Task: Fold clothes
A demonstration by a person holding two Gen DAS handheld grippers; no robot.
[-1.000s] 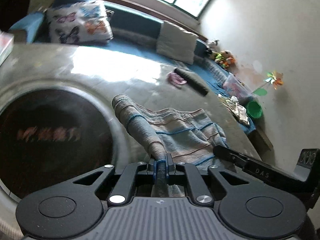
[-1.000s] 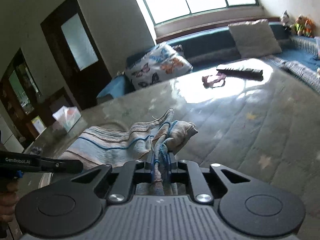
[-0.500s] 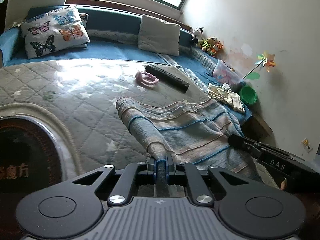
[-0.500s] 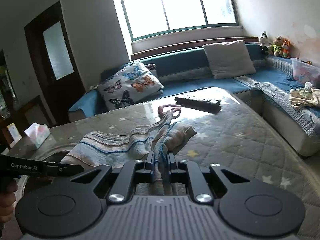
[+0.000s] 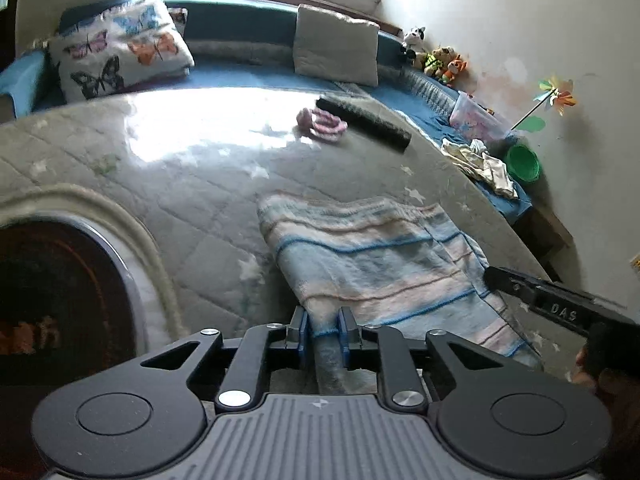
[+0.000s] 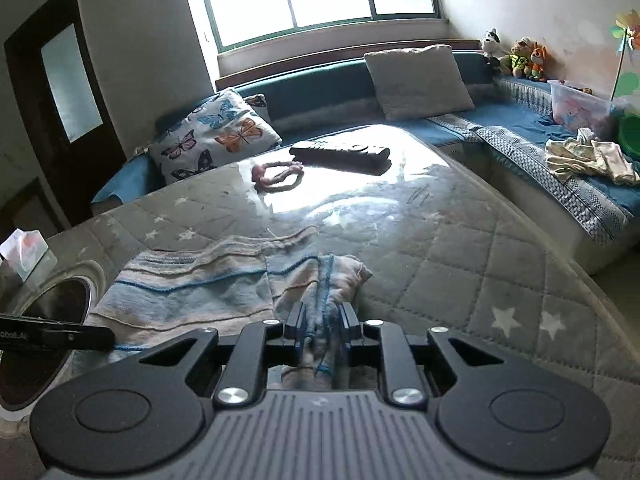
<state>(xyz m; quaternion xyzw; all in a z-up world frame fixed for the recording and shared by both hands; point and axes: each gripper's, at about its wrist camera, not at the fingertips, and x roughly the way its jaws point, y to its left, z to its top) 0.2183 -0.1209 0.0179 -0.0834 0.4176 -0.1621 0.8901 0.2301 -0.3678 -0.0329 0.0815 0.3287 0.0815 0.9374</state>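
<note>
A striped blue, pink and cream cloth (image 5: 376, 256) lies on the grey quilted table top (image 5: 192, 184), folded over with its near edge toward me. My left gripper (image 5: 323, 330) has its jaws parted a little, with the cloth's near left corner between them. My right gripper (image 6: 323, 330) also stands slightly parted around the bunched near right corner of the cloth (image 6: 224, 284). The right gripper shows at the right edge of the left wrist view (image 5: 552, 304).
A black remote (image 6: 340, 152) and a pink hair tie (image 6: 278, 174) lie at the far side of the table. A round dark inset (image 5: 52, 300) sits at the left. A tissue box (image 6: 24, 252) stands at the left. Cushioned blue benches with pillows (image 6: 416, 76) surround the table.
Both grippers lowered the cloth's near edge onto the table, so it now lies flatter. Both pairs of jaws have parted slightly from their tight grip.
</note>
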